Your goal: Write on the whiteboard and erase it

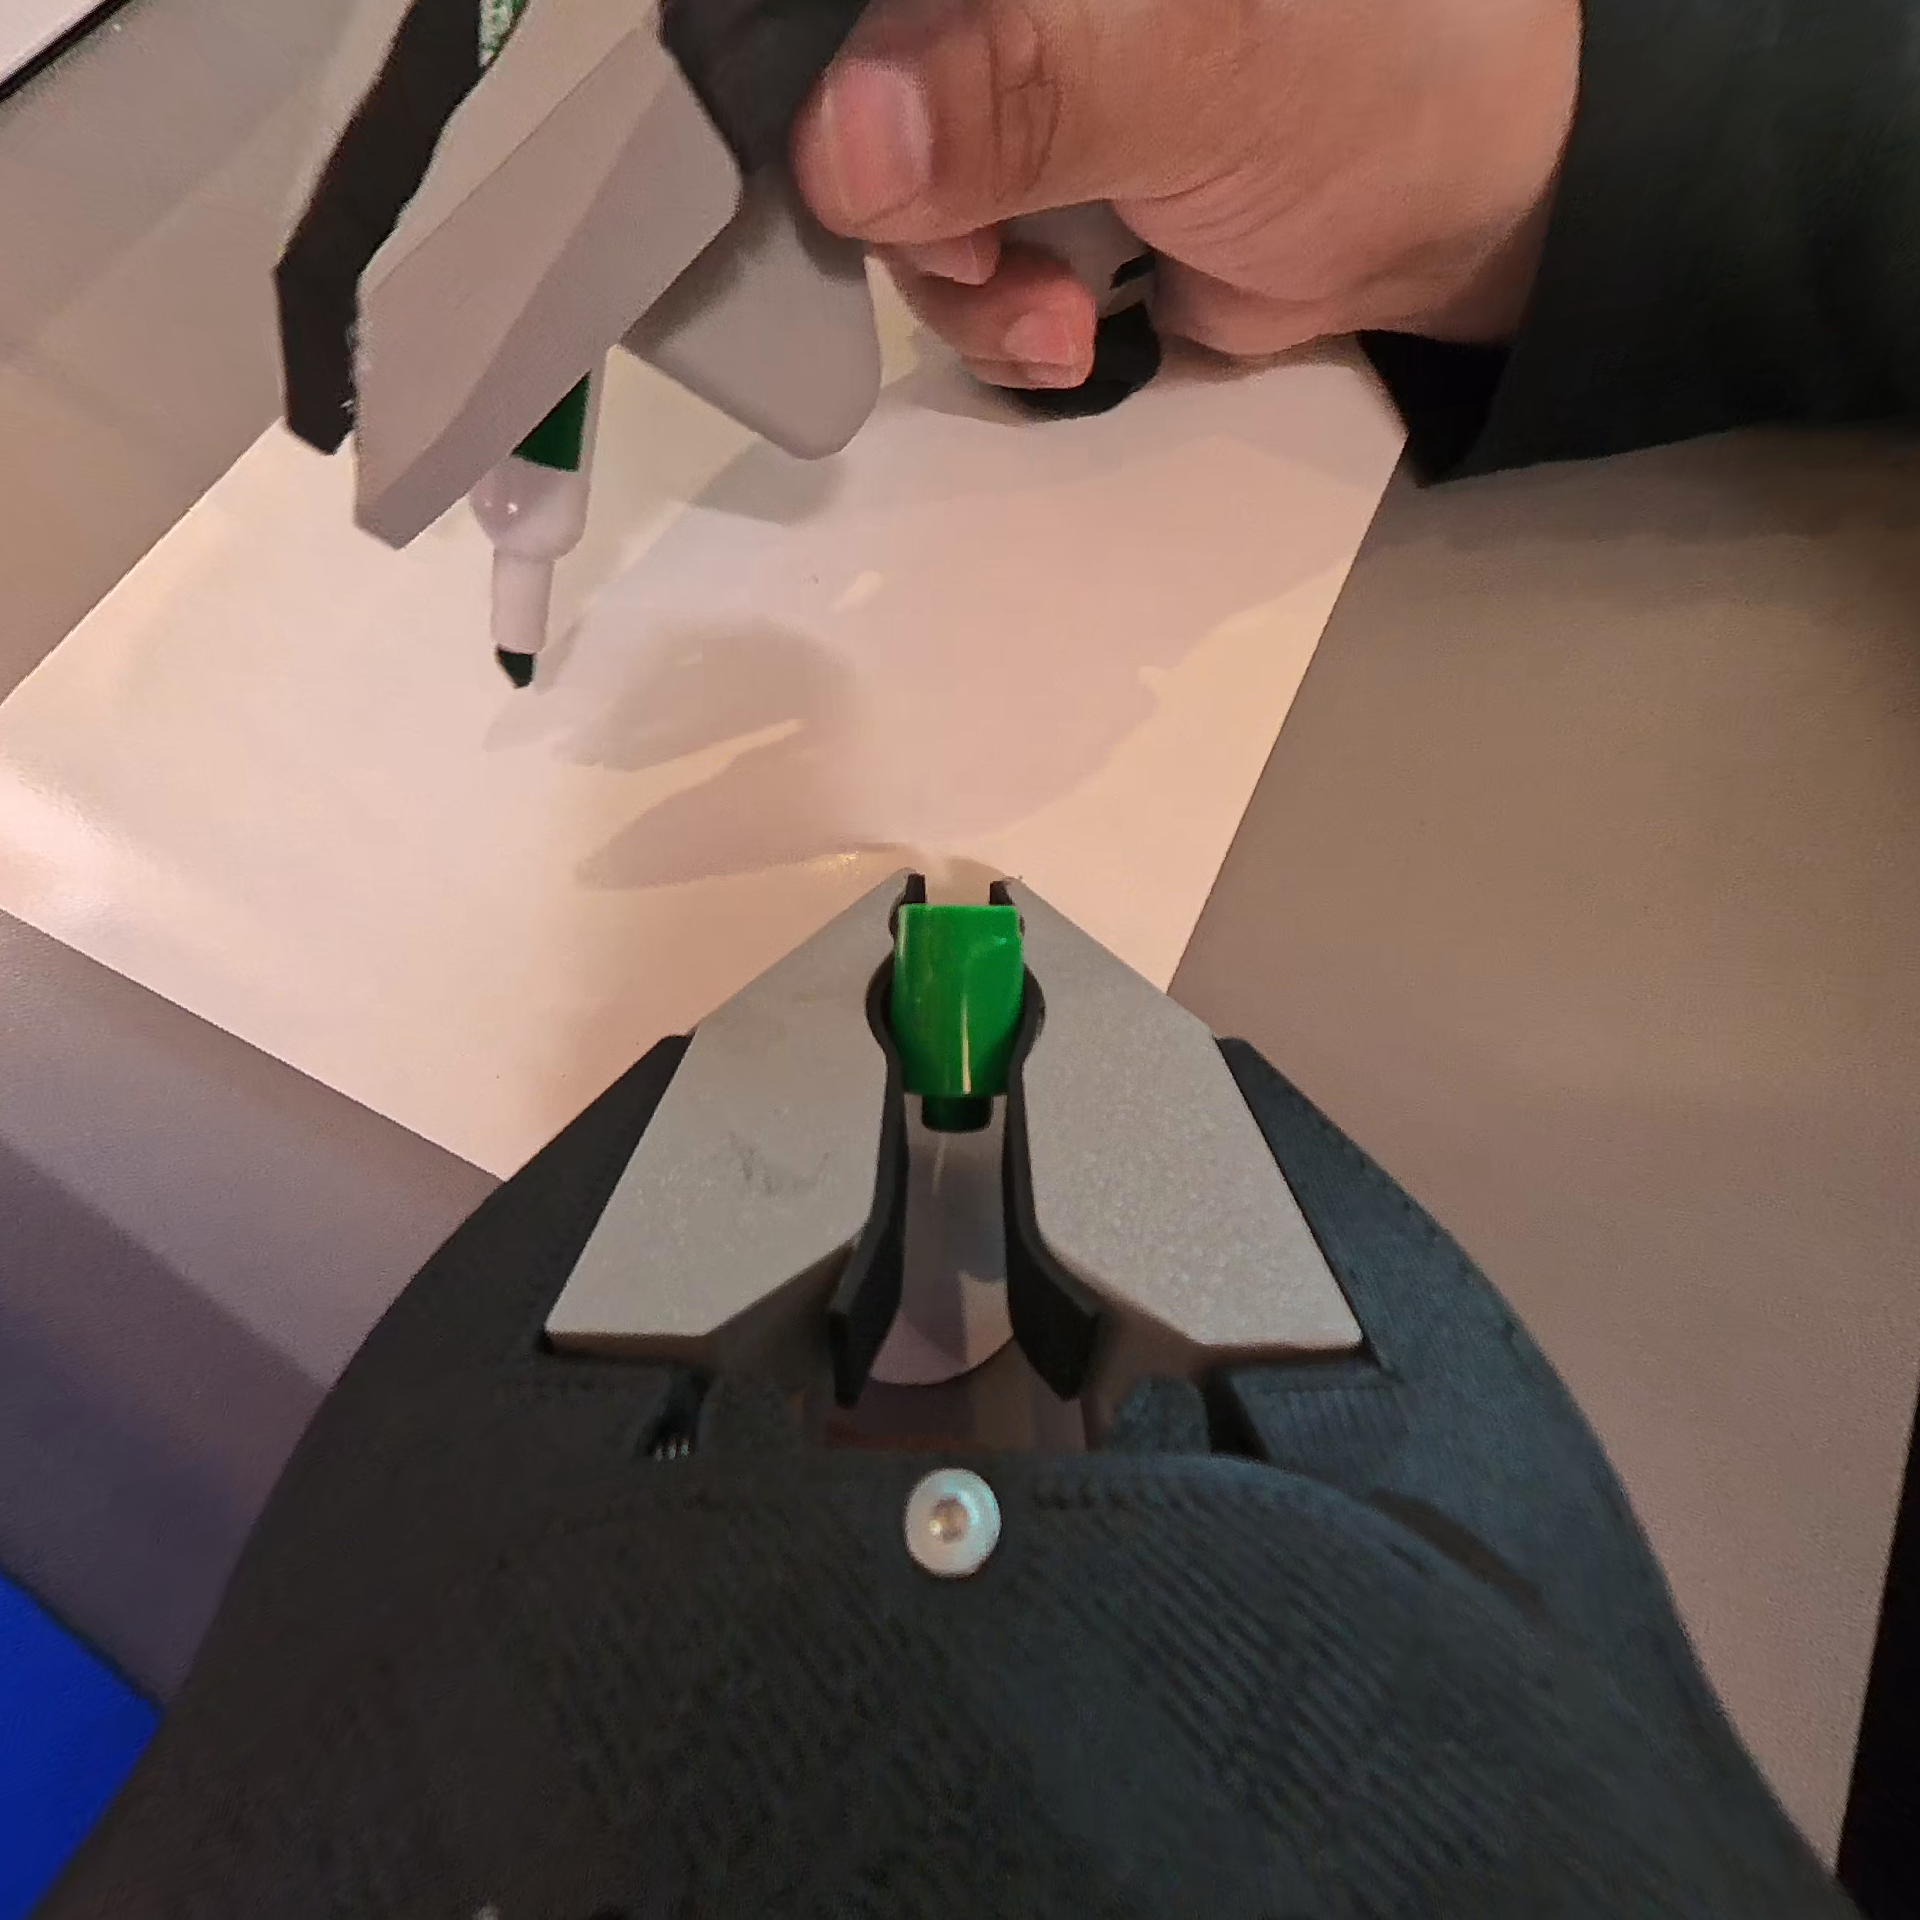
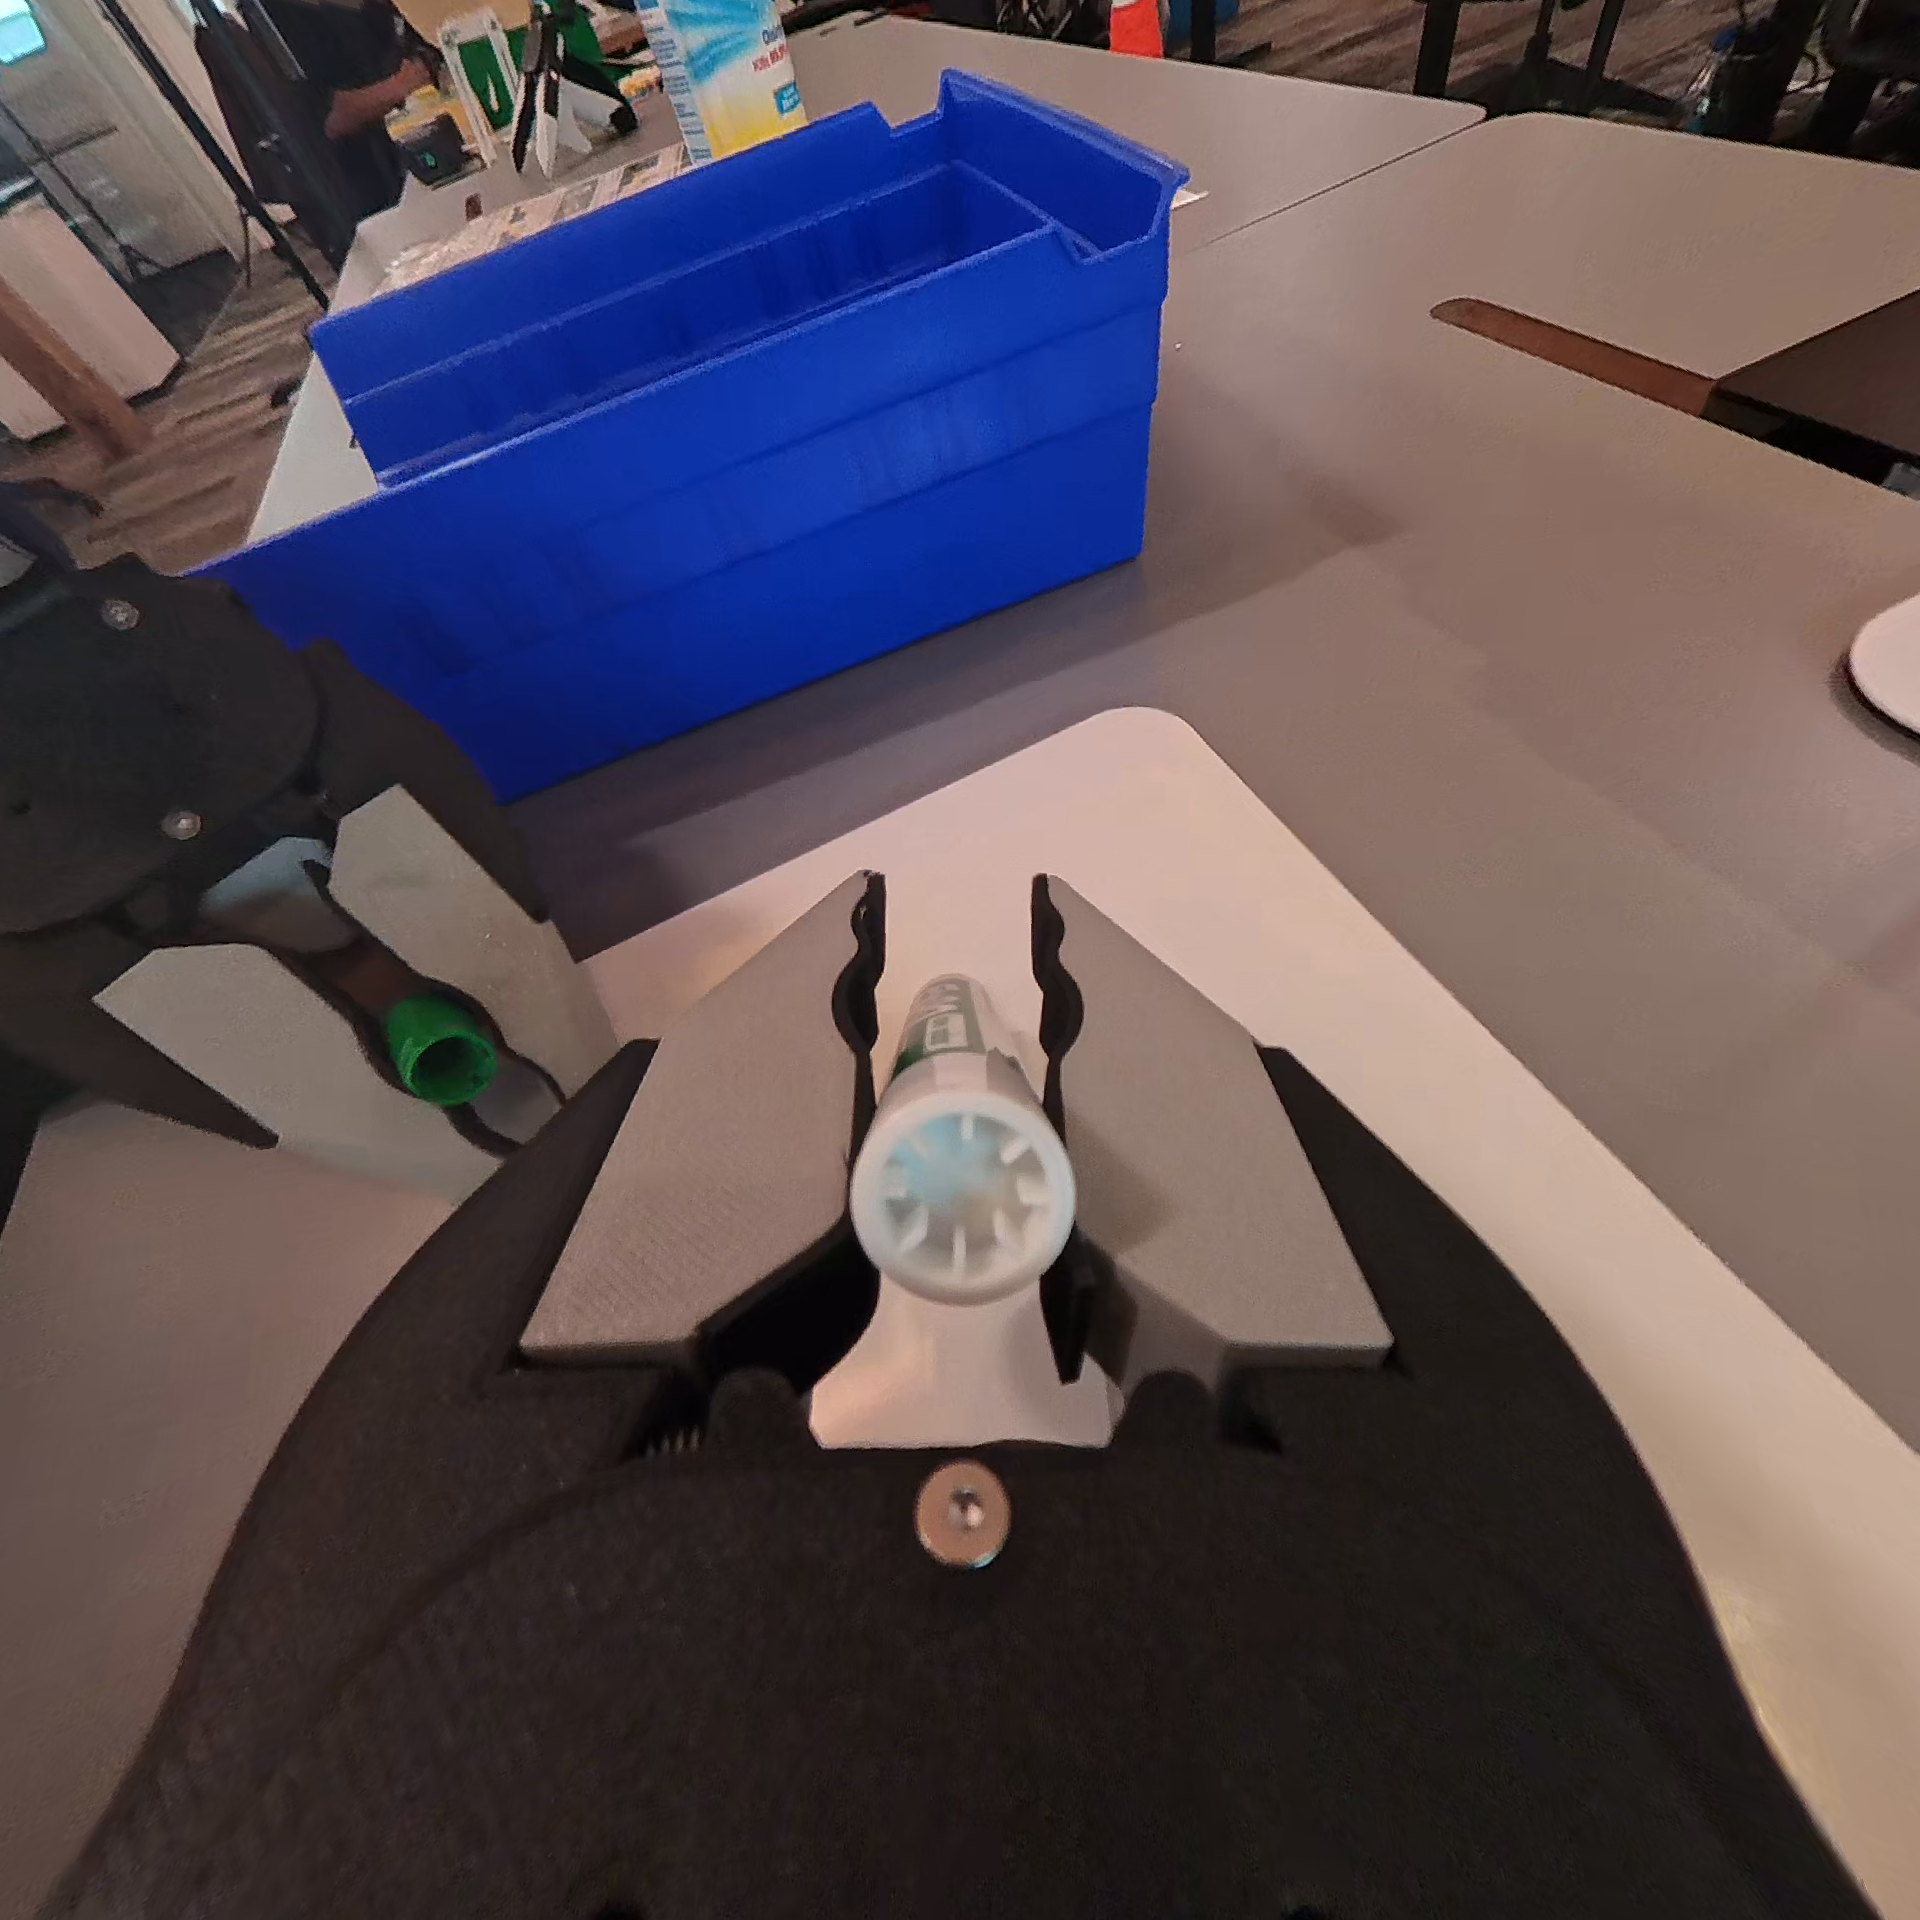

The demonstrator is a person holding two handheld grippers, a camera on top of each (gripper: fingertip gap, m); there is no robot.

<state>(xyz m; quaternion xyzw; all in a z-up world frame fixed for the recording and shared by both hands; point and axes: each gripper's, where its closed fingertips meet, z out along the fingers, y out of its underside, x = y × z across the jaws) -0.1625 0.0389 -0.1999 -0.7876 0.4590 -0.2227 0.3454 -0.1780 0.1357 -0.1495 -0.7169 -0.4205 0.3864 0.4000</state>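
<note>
Left gripper jaws clamp the green cap at the whiteboard near edge. Right gripper jaws hold the marker, tip just above the board middle. Blue bin beyond on the desk.

Grey-fingered black grippers, left gripper, right gripper, silver screws, dark sleeve

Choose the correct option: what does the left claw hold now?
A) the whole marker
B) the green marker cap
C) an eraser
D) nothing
B: in the left wrist view, the left claw is closed on the green cap, while the right claw holds the uncapped marker over the whiteboard.
</note>
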